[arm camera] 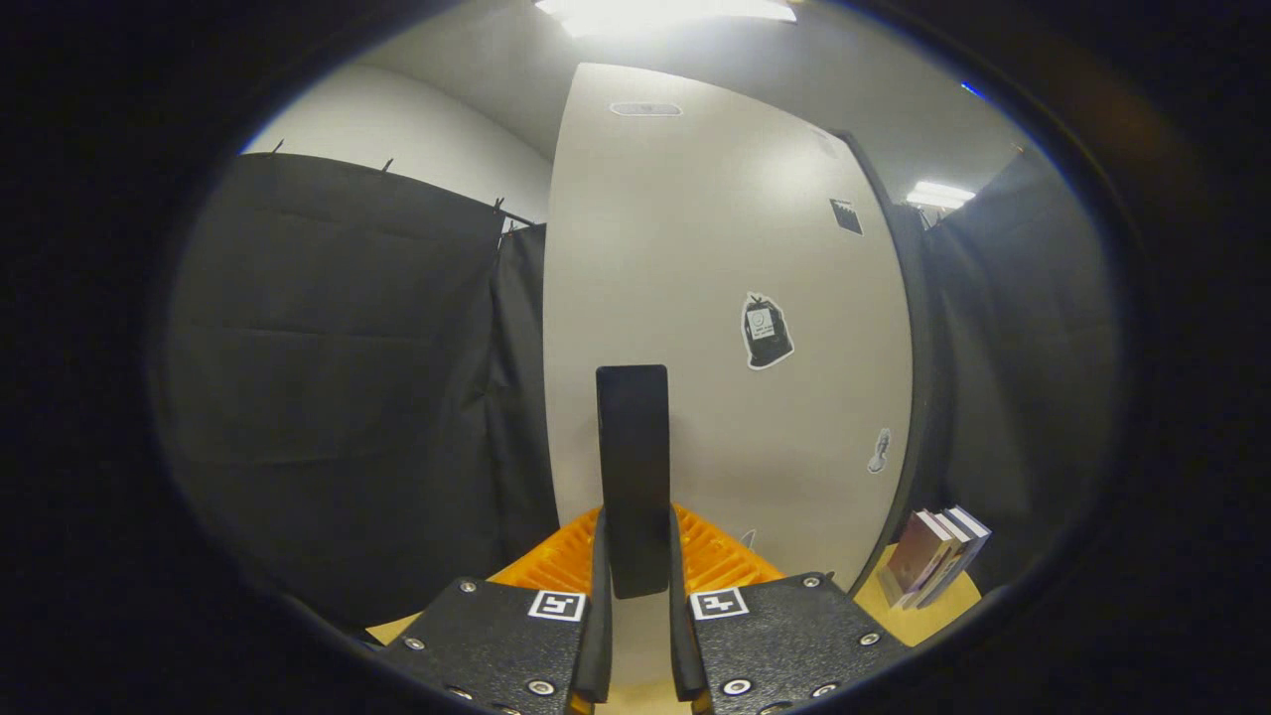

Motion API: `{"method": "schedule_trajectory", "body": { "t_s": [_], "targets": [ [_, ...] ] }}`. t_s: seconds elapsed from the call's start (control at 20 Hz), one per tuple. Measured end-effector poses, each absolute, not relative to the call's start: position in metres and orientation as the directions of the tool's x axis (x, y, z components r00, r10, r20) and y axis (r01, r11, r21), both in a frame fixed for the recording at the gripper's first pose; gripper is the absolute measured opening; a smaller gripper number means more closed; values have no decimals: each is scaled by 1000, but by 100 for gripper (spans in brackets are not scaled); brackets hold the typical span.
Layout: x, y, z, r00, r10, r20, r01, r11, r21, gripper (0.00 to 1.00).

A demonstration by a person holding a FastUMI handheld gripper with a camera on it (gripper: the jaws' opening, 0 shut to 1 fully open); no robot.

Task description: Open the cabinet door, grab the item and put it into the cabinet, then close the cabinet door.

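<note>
Pinching a black handle [633, 477] from both sides, the gripper [635, 586] faces the white cabinet door [715, 298] at twelve o'clock.

a few books [933, 564] lean together on the wooden surface [928, 618].

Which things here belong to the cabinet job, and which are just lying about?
Part of the job:
- white cabinet door, just beyond the fingers
- black handle, upright, clamped between the jaws
- gripper, shut on that handle

Lying about:
- stickers on the door
- stack of books on the wooden surface beside the door
- orange ribbed piece behind the jaws; purpose unclear
</note>
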State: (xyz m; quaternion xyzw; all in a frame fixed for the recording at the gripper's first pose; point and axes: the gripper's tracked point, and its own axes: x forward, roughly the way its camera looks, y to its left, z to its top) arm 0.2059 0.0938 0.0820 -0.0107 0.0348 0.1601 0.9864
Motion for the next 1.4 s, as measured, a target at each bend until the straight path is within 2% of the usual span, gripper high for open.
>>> {"method": "schedule_trajectory", "body": {
  "t_s": [0.35, 0.6, 1.0, 1.4],
  "targets": [
    [176, 61, 85, 960, 270, -80, -271, 963, -5, 24],
    [162, 33, 85, 974, 214, -77, -216, 976, -13, 17],
    [146, -7, 89, 992, 87, -89, -92, 994, -59, 17],
    [135, -85, 89, 991, -110, -81, 101, 989, -110, 17]
  ]
}}
